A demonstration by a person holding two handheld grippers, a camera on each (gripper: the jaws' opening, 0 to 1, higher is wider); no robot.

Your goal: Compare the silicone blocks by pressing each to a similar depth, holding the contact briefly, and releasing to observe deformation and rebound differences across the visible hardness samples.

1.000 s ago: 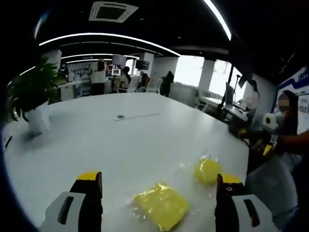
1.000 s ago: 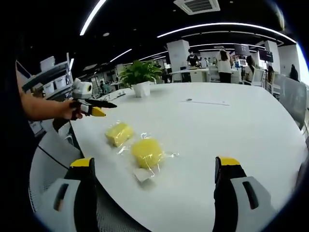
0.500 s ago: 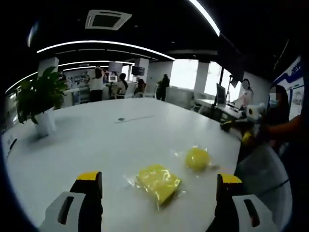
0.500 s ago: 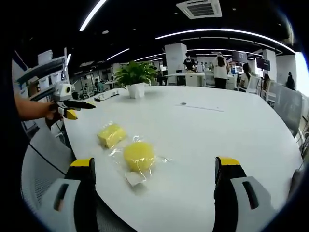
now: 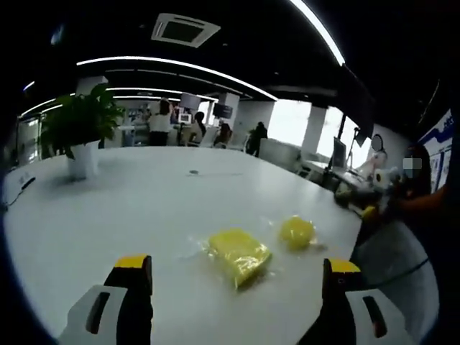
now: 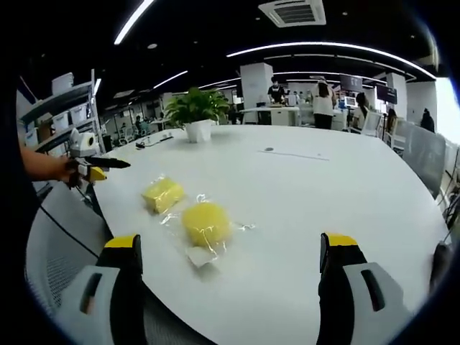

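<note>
in the left gripper view, the left gripper (image 5: 231,302) hangs above the near edge of a white table (image 5: 129,208) with its jaws spread wide and nothing between them. a square yellow block (image 5: 238,255) in clear wrap lies on the table just ahead, at about 12 o'clock from the jaws. a round yellow block (image 5: 296,232), also wrapped, lies near it at about 1 o'clock, apart from the square one. a potted plant (image 5: 80,133) stands far back at 10 o'clock. at 3 o'clock, past the table edge, the right gripper (image 5: 361,203) shows small, held in a person's hand — whether its jaws are parted cannot be told from here. people stand and sit at desks in the far background.

in the right gripper view, the right gripper (image 6: 230,287) hovers over the table's (image 6: 345,194) near edge, jaws wide apart and empty. the round yellow block (image 6: 206,223) lies at about 11 o'clock from the jaws, close in, with a white label on its wrap toward the camera. the square yellow block (image 6: 162,194) lies just beyond it at 10 o'clock, not touching. farther out at 9 o'clock, the left gripper (image 6: 100,167) is held in a hand (image 6: 70,171) off the table edge. the potted plant (image 6: 195,115) stands at the far side at 11 o'clock.
</note>
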